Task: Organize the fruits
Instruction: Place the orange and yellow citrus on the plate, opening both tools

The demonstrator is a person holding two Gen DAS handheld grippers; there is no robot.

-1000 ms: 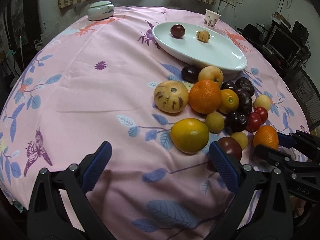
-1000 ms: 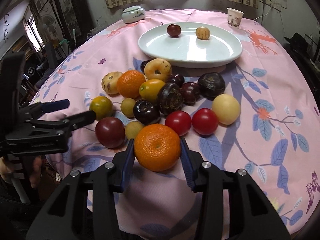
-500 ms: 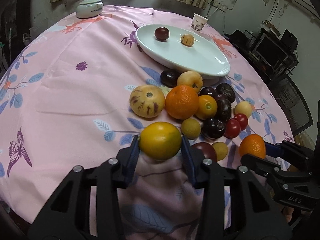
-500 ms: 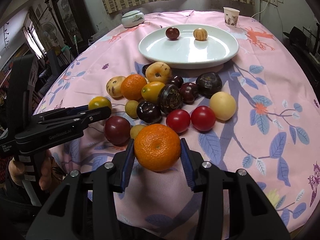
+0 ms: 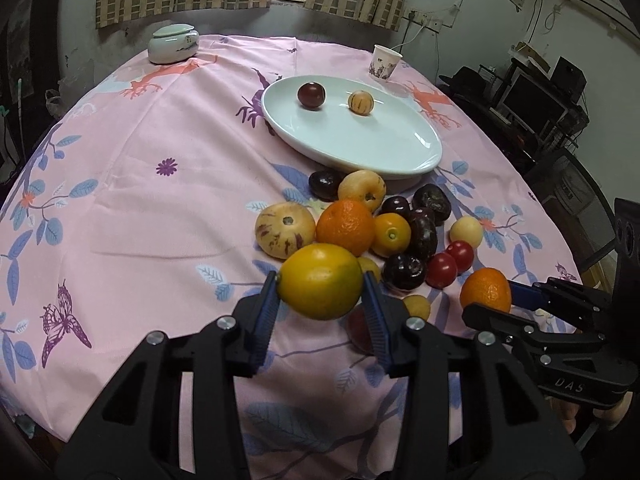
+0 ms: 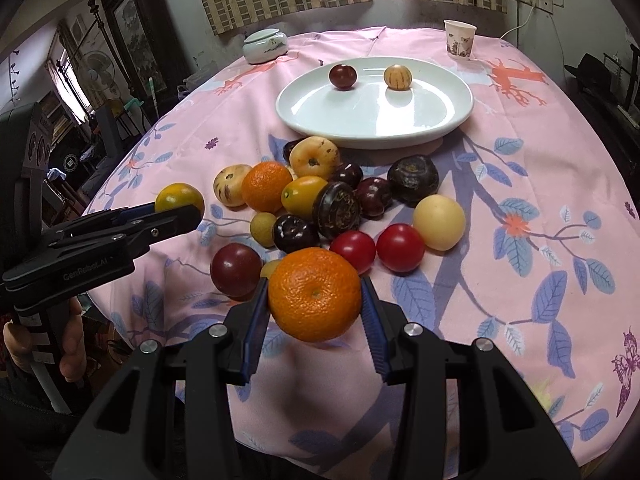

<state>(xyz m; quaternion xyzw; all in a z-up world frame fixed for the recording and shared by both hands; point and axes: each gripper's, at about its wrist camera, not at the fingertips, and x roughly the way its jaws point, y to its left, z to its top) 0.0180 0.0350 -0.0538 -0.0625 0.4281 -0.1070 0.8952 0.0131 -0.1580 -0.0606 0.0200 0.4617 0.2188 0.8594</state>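
My left gripper (image 5: pixel 320 298) is shut on a yellow-green citrus fruit (image 5: pixel 320 280) and holds it above the tablecloth; it also shows in the right wrist view (image 6: pixel 178 198). My right gripper (image 6: pixel 314 306) is shut on an orange (image 6: pixel 315 294), lifted just off the cloth; the orange shows in the left wrist view (image 5: pixel 485 290). A heap of several fruits (image 6: pixel 340 200) lies on the pink cloth in front of both grippers. Beyond it a white oval plate (image 6: pixel 440 120) holds a dark plum (image 6: pixel 342 76) and a small striped melon (image 6: pixel 397 77).
A paper cup (image 6: pixel 460 39) stands behind the plate. A lidded ceramic jar (image 6: pixel 265 45) stands at the far left of the table. The round table's edge drops off close under both grippers. Chairs and a monitor (image 5: pixel 532 104) stand to the right.
My left gripper moved forward, shut on the yellow-green citrus and lifted it. My right gripper, shut on the orange throughout, rose a little.
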